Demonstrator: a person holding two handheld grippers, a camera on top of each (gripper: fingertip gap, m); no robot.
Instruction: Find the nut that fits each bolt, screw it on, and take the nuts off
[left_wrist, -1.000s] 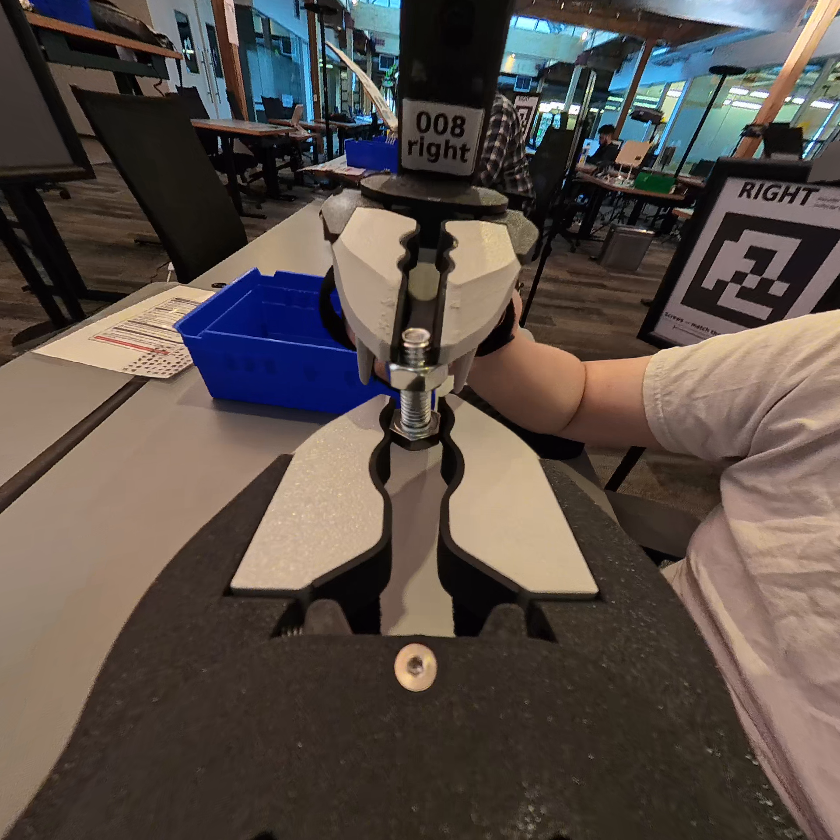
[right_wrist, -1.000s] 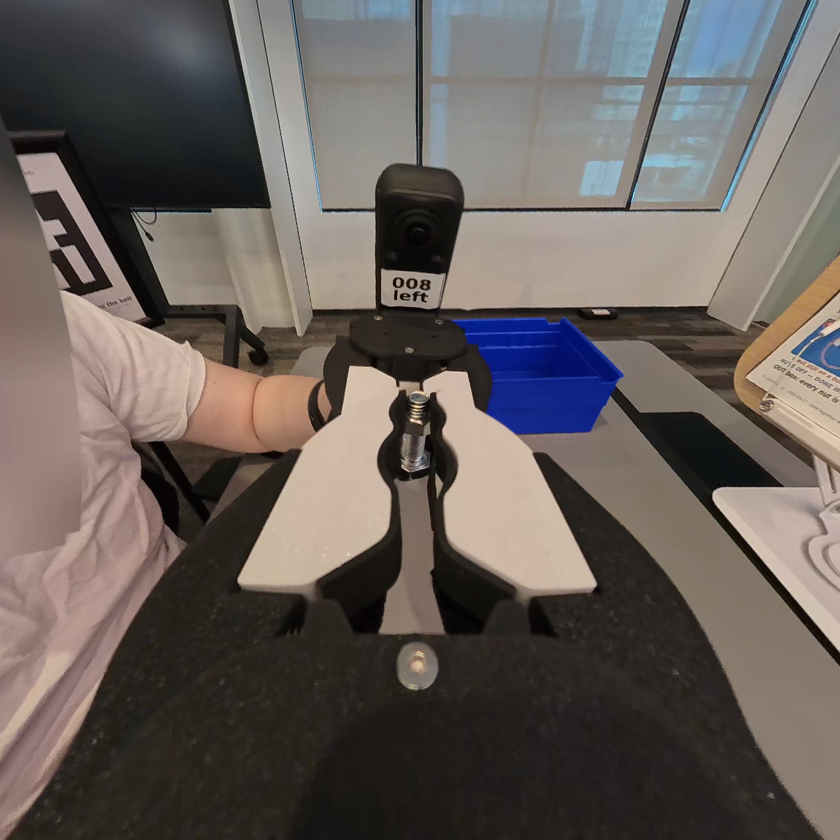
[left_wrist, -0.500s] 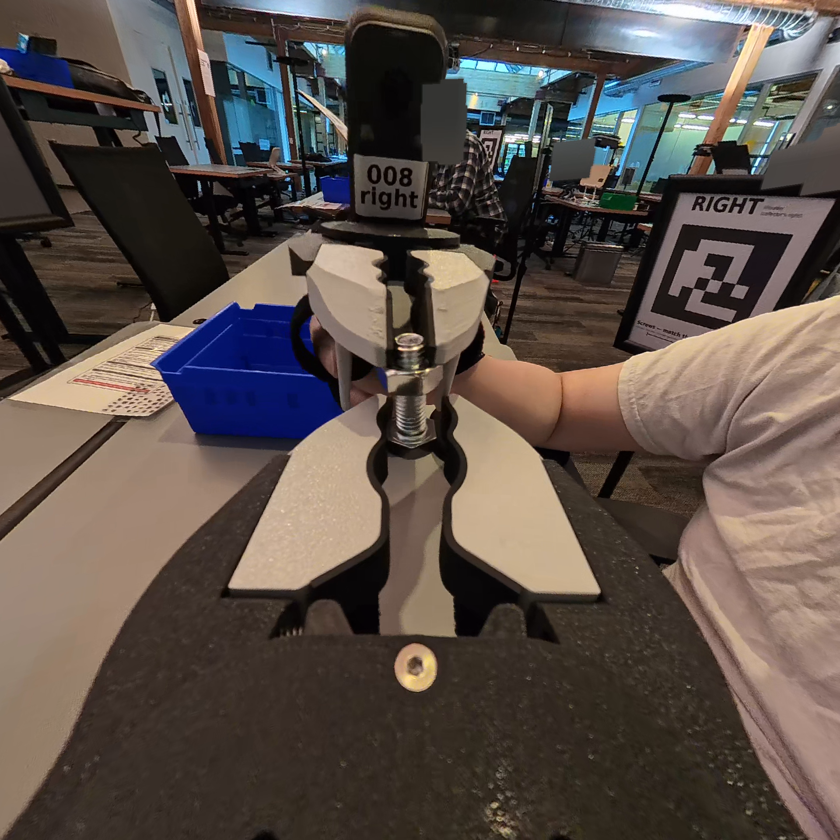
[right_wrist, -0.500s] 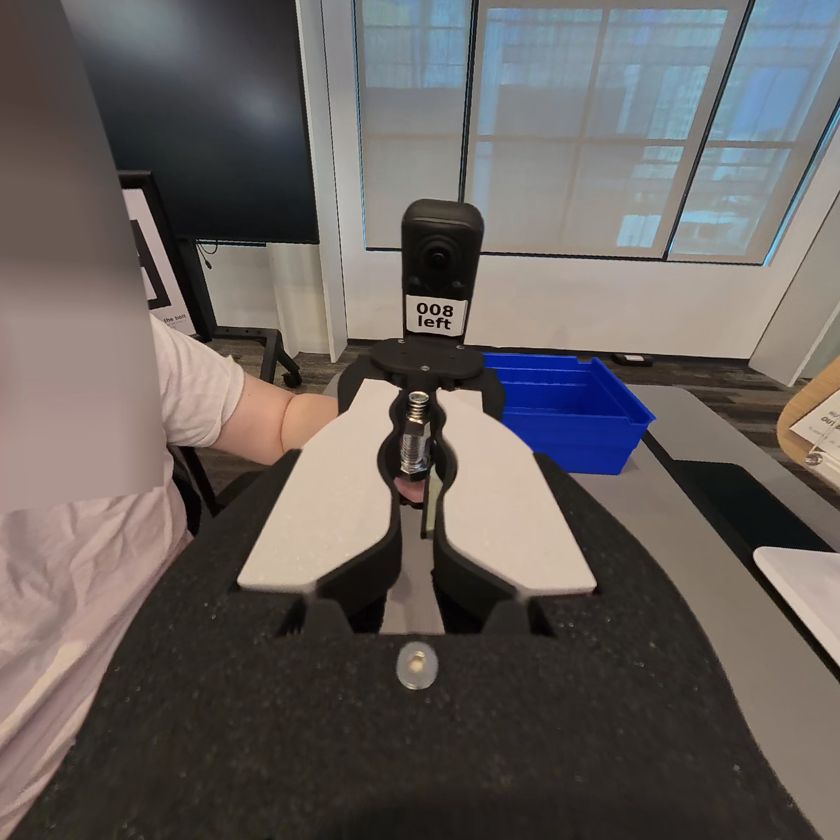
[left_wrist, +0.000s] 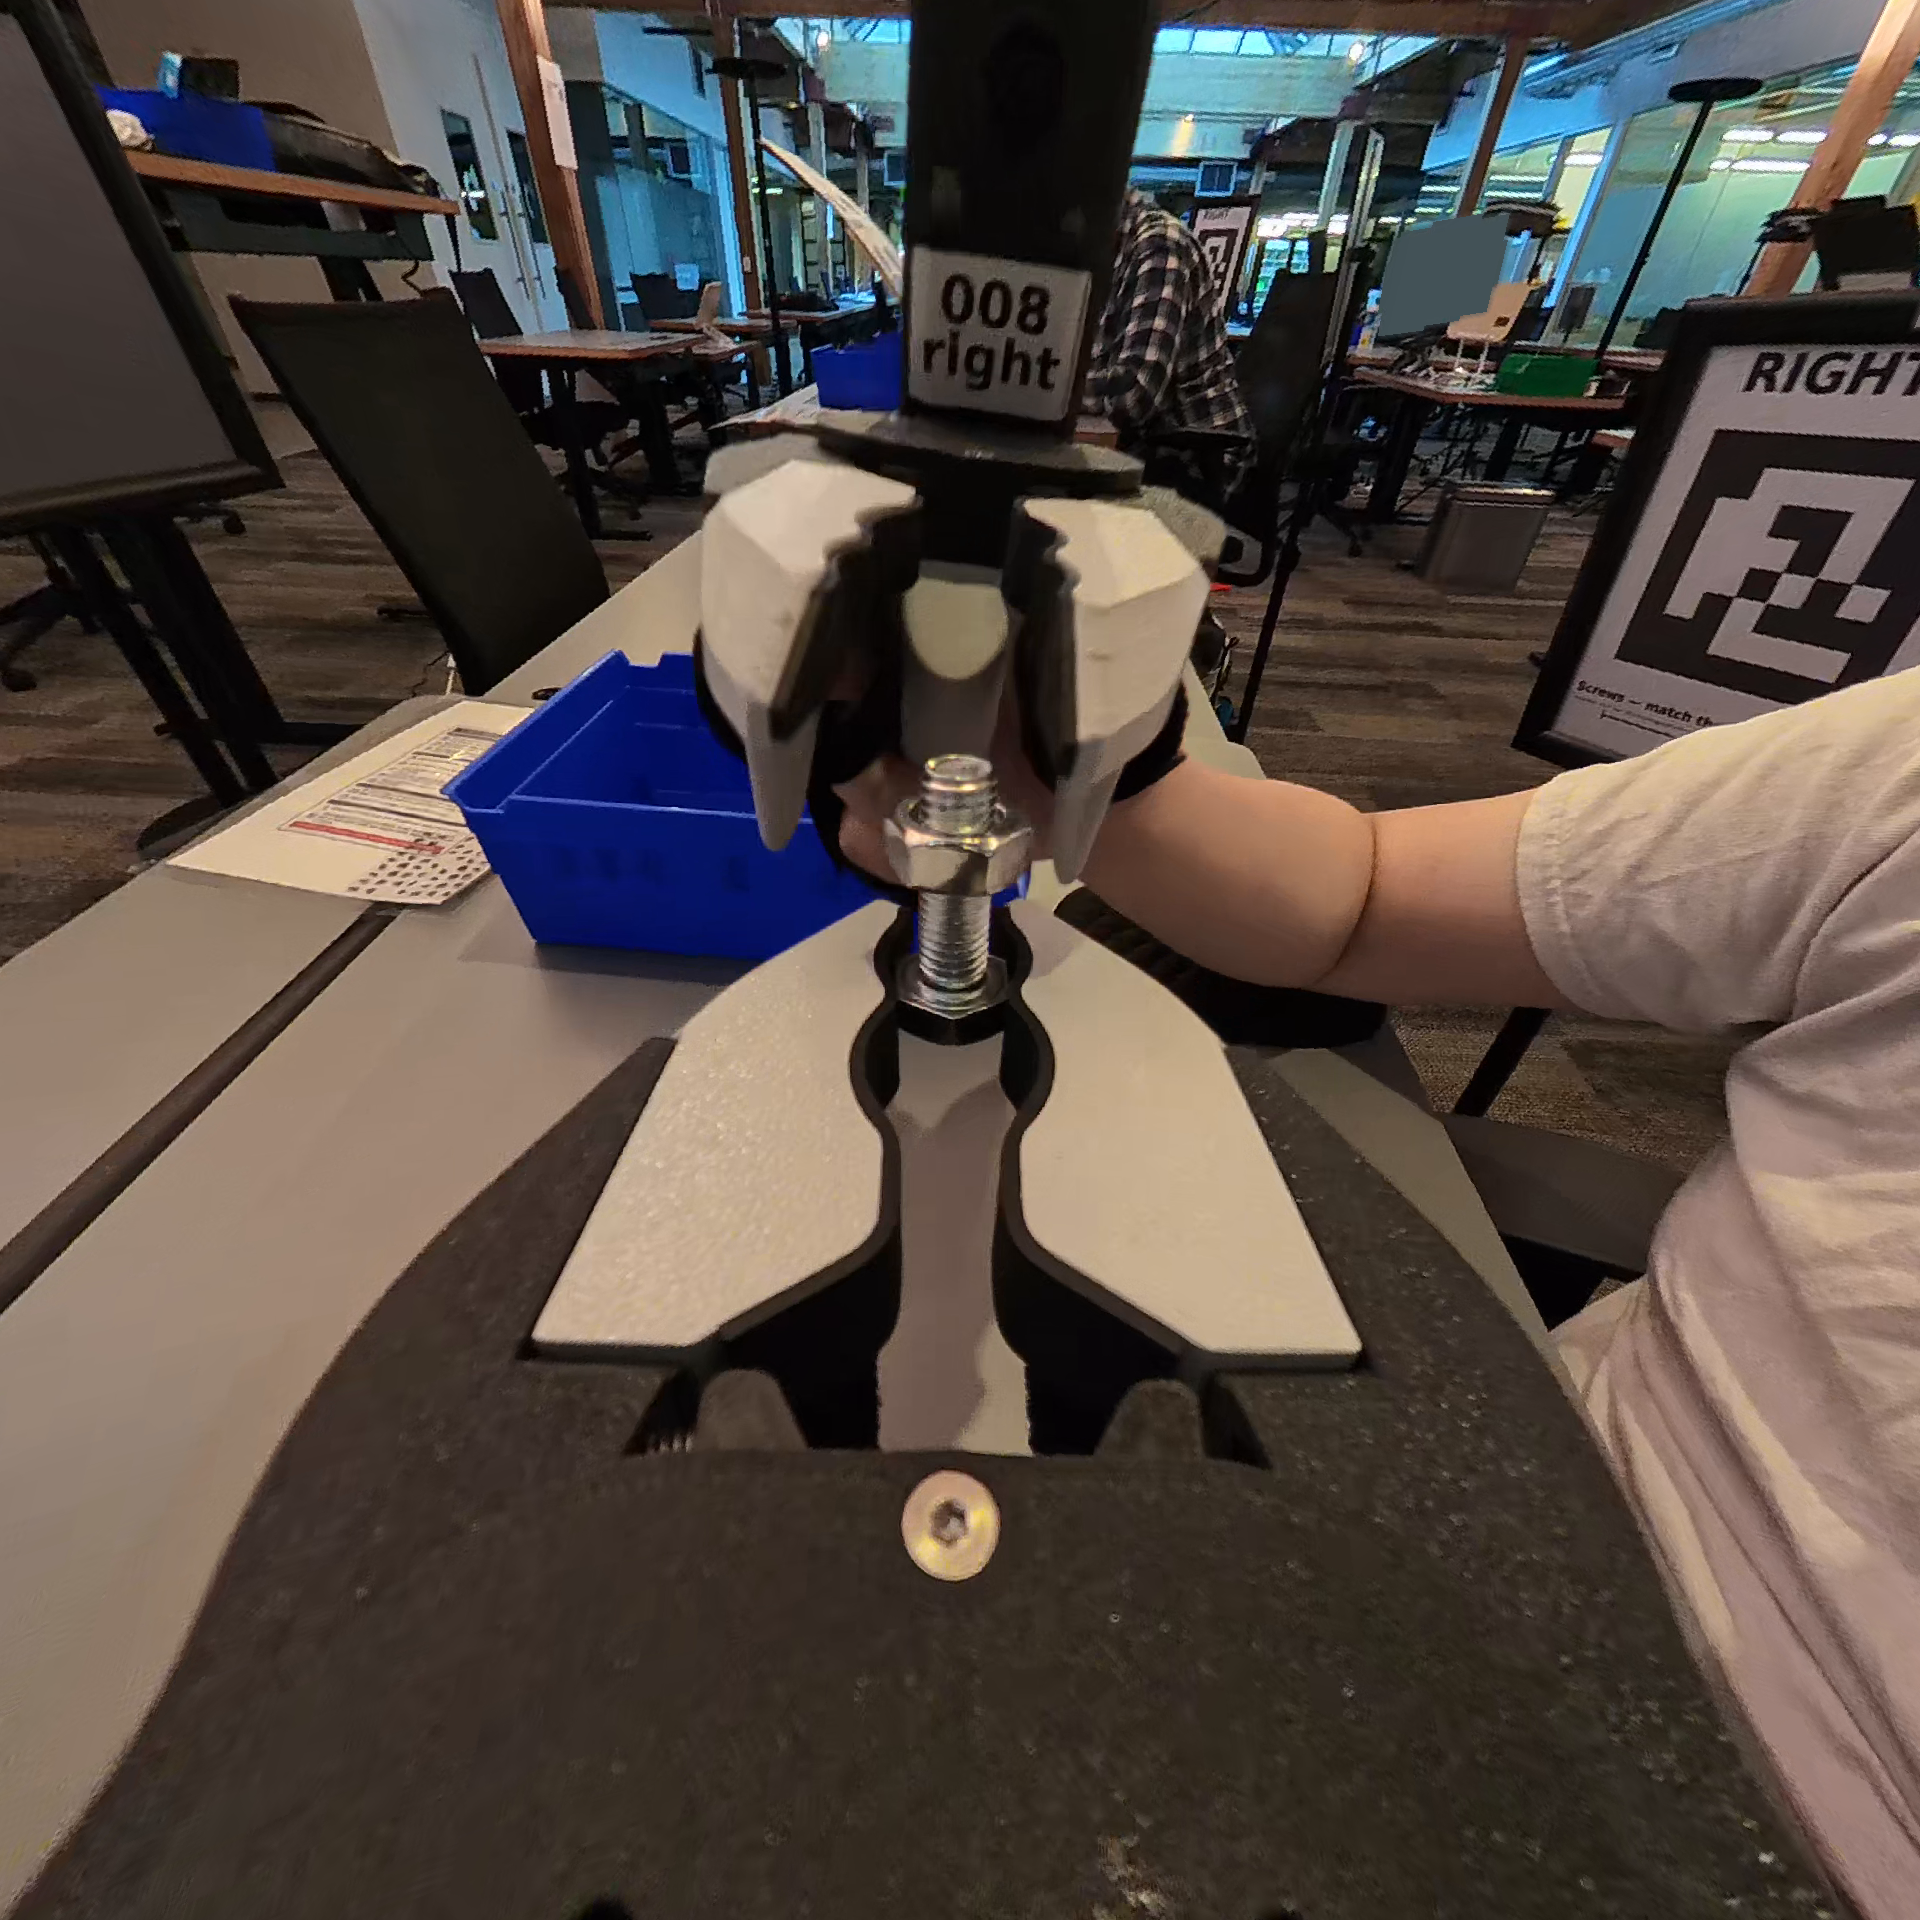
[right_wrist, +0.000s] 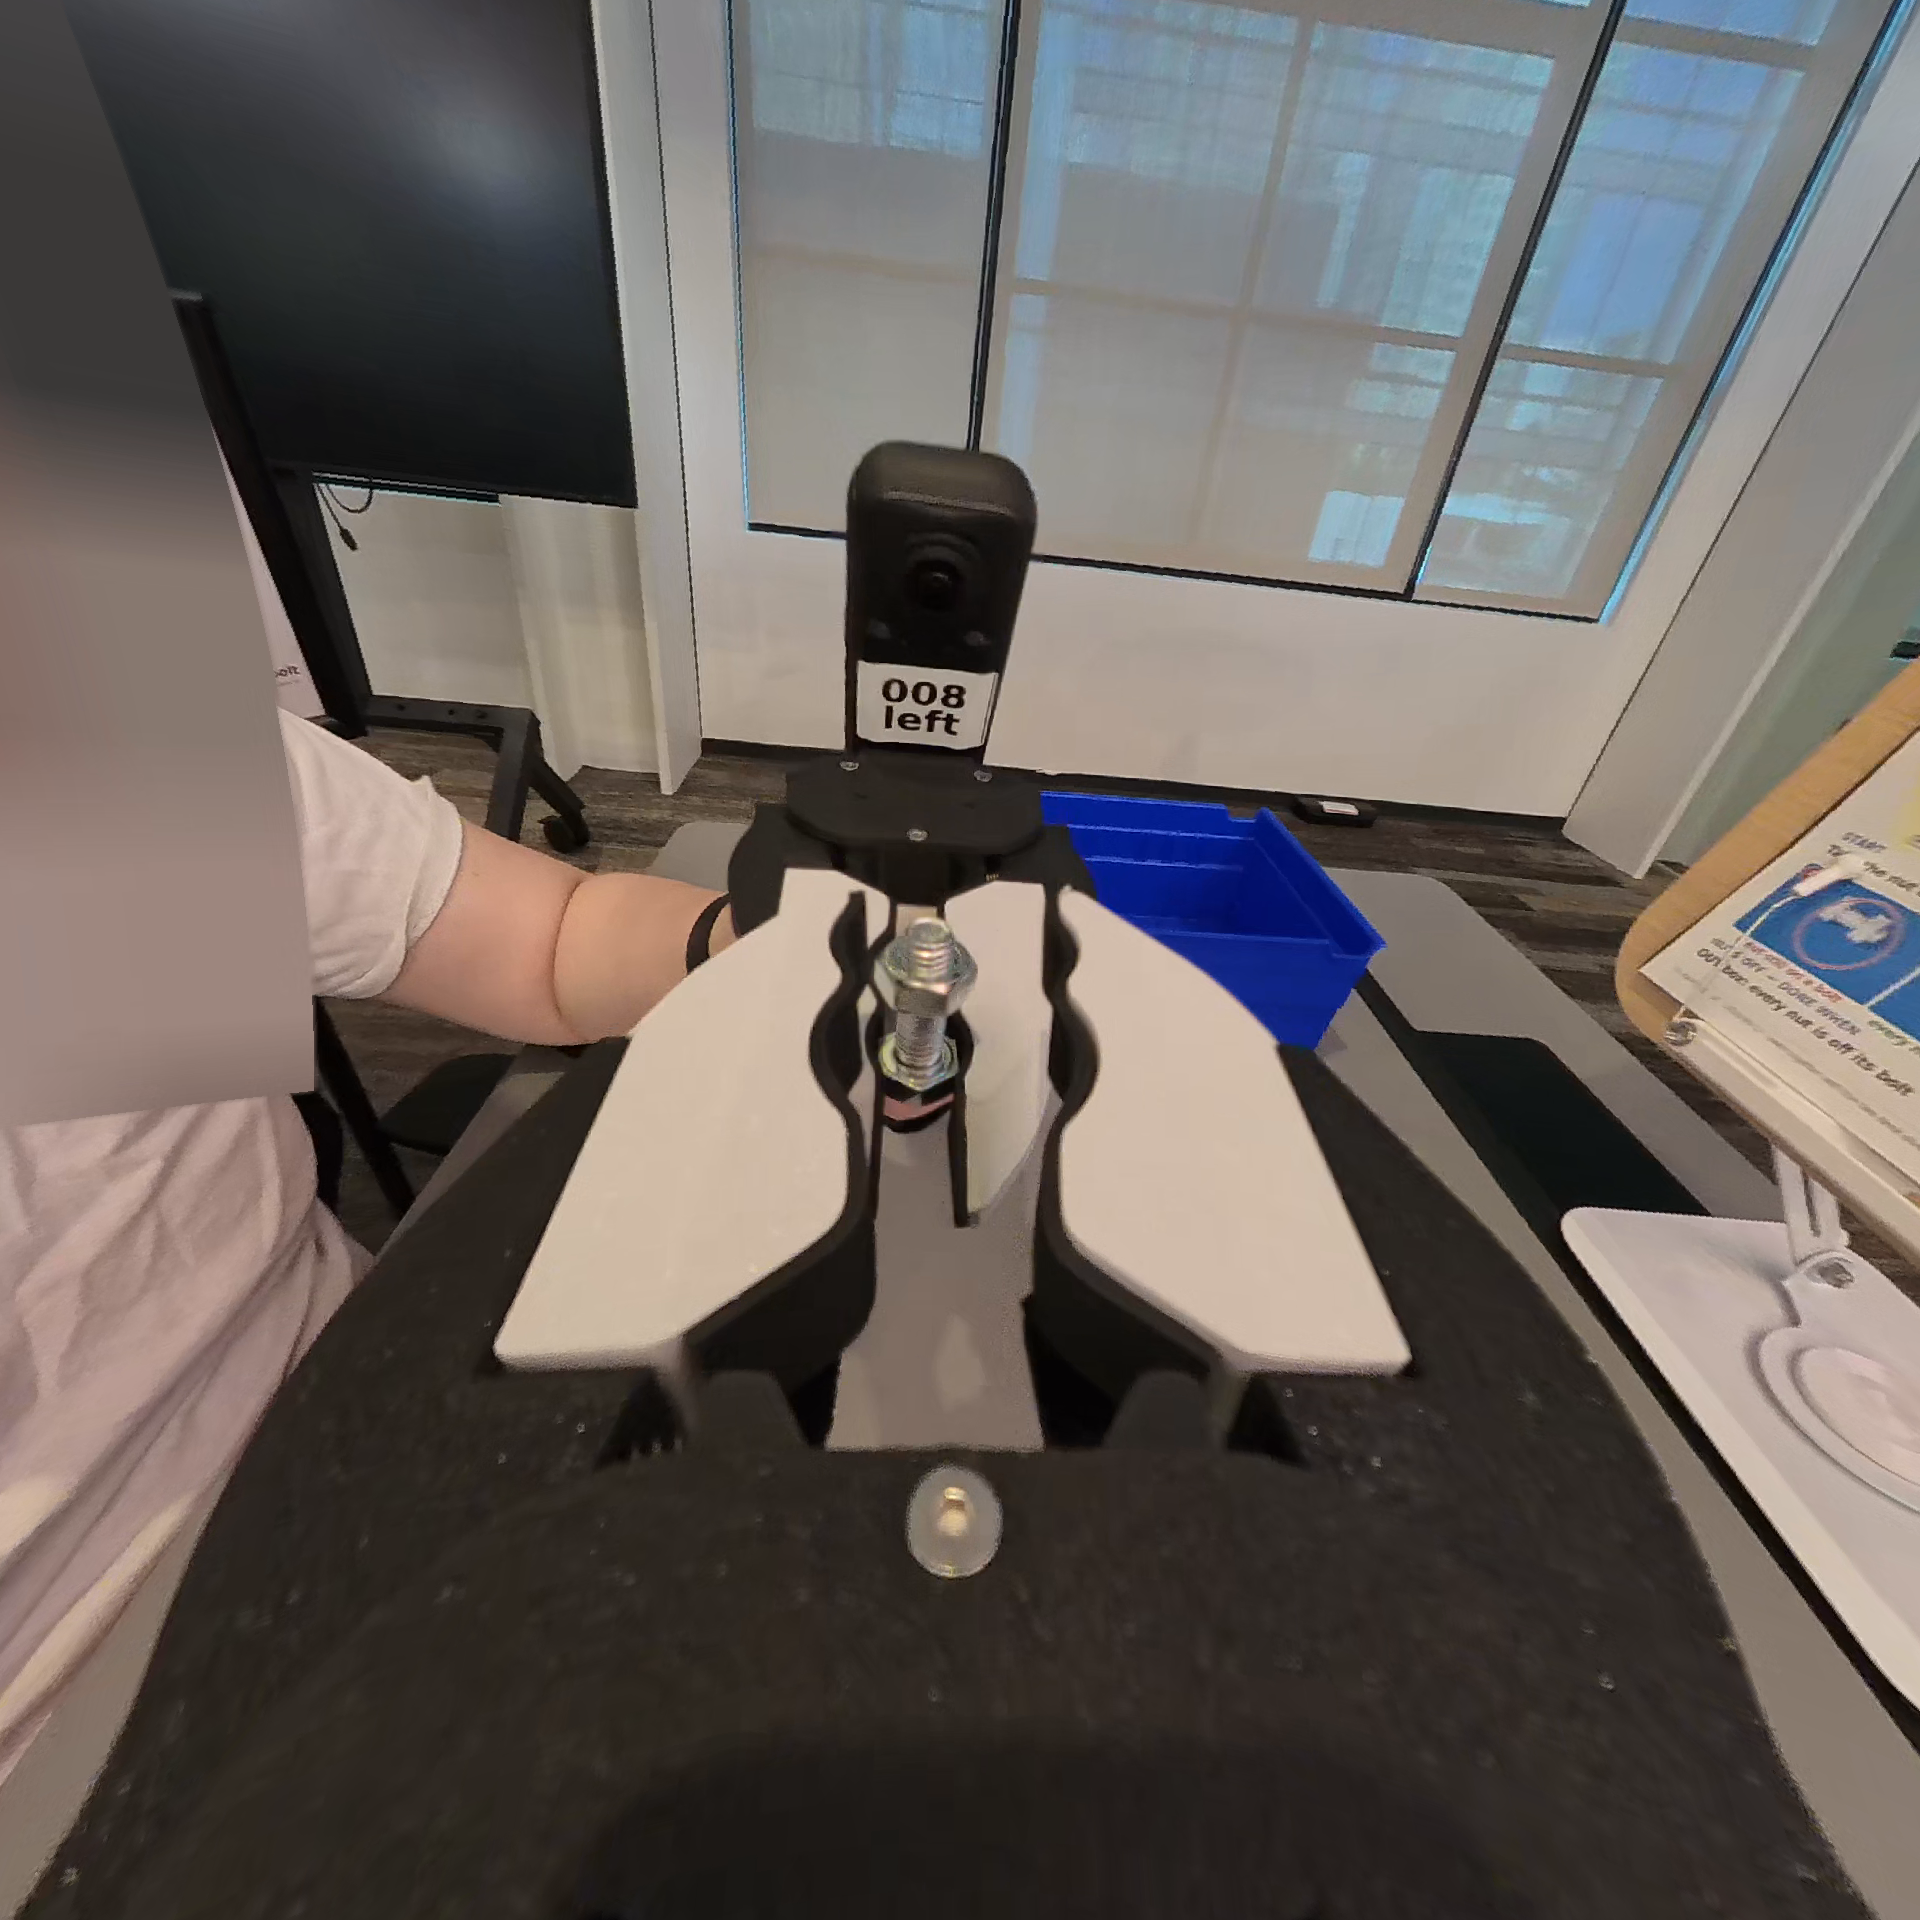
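- Each tool carries a white label with black print on its camera stem: one at the top centre of the left wrist view, one at mid-frame in the right wrist view. No brand name is legible.
- A framed board with a black-and-white square marker stands at the right edge of the left wrist view. A printed sheet lies on the grey table at centre left.
- The left gripper is clenched on the head of a silver bolt, which stands upright at the centre of the frame.
- A hex nut sits threaded near the top of the bolt, with a few threads showing above it.
- The right gripper faces it from above, released, its fingertips spread either side of the nut and apart from it.
- A blue bin sits on the table just behind, at centre left.
- Only the right wrist view shows an illustrated instruction sheet on a stand at the right edge, a dark screen at upper left and large windows.
- Only the left wrist view shows the open office with desks and a person in a plaid shirt.
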